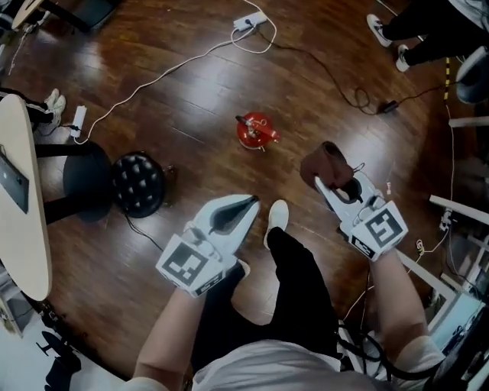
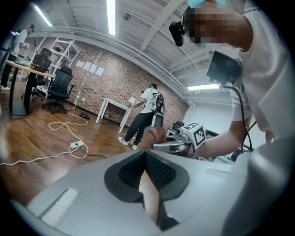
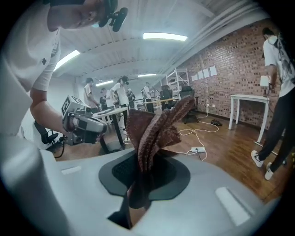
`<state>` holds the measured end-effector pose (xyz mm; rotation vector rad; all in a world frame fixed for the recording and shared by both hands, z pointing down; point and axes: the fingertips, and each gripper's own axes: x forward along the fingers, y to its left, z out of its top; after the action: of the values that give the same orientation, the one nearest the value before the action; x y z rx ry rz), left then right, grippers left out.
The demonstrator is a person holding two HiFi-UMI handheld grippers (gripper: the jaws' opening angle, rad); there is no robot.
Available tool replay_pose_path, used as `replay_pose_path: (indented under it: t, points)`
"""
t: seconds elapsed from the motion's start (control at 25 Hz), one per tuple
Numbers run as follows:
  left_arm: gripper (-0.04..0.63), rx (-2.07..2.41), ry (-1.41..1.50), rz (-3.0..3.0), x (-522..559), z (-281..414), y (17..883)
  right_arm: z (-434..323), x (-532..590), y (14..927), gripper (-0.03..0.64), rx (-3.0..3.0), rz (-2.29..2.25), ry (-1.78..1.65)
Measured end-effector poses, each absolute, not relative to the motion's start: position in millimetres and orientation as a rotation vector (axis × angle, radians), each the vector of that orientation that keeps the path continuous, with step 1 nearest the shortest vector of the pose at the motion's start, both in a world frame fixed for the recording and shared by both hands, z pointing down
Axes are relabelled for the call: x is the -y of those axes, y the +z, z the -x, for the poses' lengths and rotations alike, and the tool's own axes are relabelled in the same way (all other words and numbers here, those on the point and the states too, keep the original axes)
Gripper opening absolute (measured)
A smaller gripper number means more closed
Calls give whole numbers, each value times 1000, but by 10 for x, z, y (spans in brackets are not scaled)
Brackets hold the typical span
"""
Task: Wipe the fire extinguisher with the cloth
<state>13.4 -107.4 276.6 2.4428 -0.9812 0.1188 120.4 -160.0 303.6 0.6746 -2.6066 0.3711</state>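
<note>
A small red fire extinguisher (image 1: 257,131) stands on the dark wood floor, ahead of both grippers and apart from them. My right gripper (image 1: 327,188) is shut on a brown cloth (image 1: 328,165), held up in the air to the right of the extinguisher. In the right gripper view the cloth (image 3: 154,126) sticks up out of the right gripper (image 3: 142,161) in folds. My left gripper (image 1: 250,201) is shut with nothing in it, nearer than the extinguisher. In the left gripper view the left gripper (image 2: 145,153) points at the right gripper (image 2: 177,144) and the cloth (image 2: 154,135).
A black round stool (image 1: 138,183) and a white table edge (image 1: 27,229) are at the left. A white cable (image 1: 153,76) runs to a power strip (image 1: 250,21); a black cable (image 1: 336,80) crosses the floor. Someone's feet (image 1: 387,37) are at the far right. My own shoe (image 1: 276,218) is between the grippers.
</note>
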Motion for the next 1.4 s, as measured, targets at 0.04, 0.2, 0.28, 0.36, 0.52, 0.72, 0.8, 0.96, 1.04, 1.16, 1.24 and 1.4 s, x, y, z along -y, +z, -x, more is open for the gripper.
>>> replay_pose_path:
  t: [0.04,0.2,0.28,0.36,0.52,0.72,0.8,0.96,1.04,1.16,1.24,1.4]
  points:
    - [0,984,114,-2442,1138,-167,2921,-1190,1720,3252,57,2607,-664,363]
    - [3,975,106,-2468,1321,-248,3482,-1094,2208,4151,57,2601,-648,302]
    - [5,955,109,-2477,1336,-253,3789,-1016,2430,4588,57,2602,-641,284]
    - [6,938,122,-2492,1334,-244,4094,-926,2605,4966,57,2601,-623,238]
    - [9,911,97,-2501,1307,-228,4540,-869,2857,5444,55,2603,-631,155]
    - [11,886,107,-2513,1306,-219,4942,-821,2963,5752,55,2654,-642,138]
    - [12,872,122,-2531,1329,-235,5078,-825,2988,5872,55,2668,-655,141]
    - [12,854,136,-2554,1350,-252,5323,-801,2965,6229,55,2676,-640,153]
    - [12,840,134,-2554,1351,-265,5435,-785,2938,6431,55,2672,-629,157]
    - [12,824,140,-2560,1331,-276,5573,-753,2917,6719,55,2664,-618,168]
    - [12,821,165,-2566,1313,-277,5661,-739,2897,6931,55,2652,-608,174]
    - [12,813,181,-2568,1278,-268,5771,-731,2821,7405,55,2608,-591,209]
